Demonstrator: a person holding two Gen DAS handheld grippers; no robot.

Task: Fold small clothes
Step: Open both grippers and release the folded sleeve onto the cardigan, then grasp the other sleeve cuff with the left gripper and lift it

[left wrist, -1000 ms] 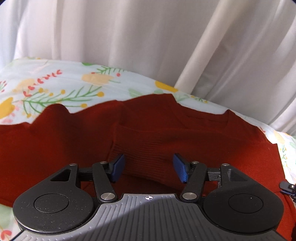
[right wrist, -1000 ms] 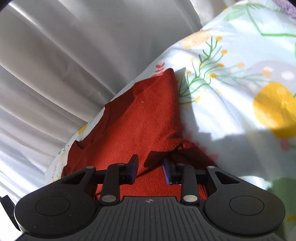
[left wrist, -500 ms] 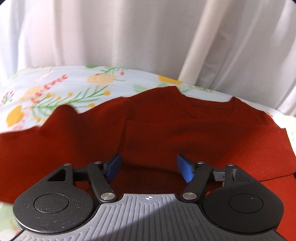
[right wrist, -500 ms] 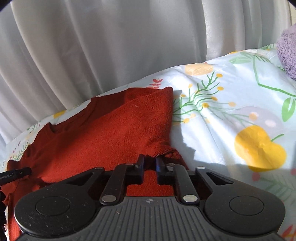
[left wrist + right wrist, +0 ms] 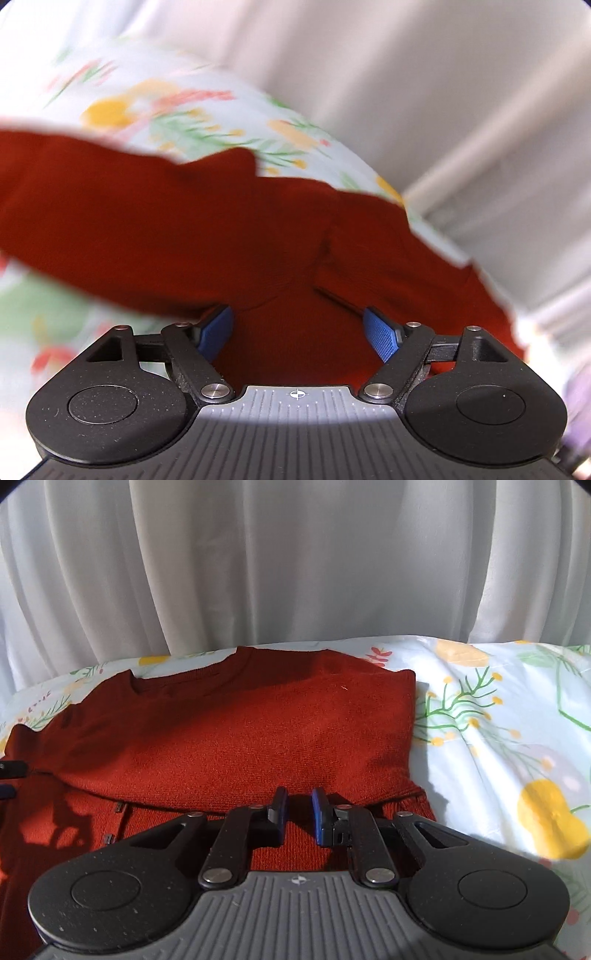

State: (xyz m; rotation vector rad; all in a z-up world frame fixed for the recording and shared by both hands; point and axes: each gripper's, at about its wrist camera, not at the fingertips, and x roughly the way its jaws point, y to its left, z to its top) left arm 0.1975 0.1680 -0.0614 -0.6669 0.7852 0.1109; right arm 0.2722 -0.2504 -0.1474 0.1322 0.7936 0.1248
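A rust-red knitted sweater [image 5: 258, 731] lies on the flowered bed sheet [image 5: 498, 738], neckline toward the curtain, with one side folded over its body. My right gripper [image 5: 298, 808] sits at the near edge of that folded layer. Its jaws stand narrow, and the cloth edge seems pinched between the pads. The left wrist view is blurred by motion. There the sweater [image 5: 184, 229] spreads under my left gripper [image 5: 299, 325], whose jaws are opening wide. Red cloth lies below and between the blue pads [image 5: 380, 334], which do not press on it.
A white curtain [image 5: 295, 554] hangs right behind the bed's far edge. Bare flowered sheet stretches to the right of the sweater. A black part of the left gripper [image 5: 11, 770] shows at the left edge. A blurred purple thing [image 5: 576, 398] lies at the lower right.
The left gripper's jaws have spread wider, and it has rolled and slid sideways over the sweater. The right gripper has rolled level, and its jaws have narrowed at the folded edge.
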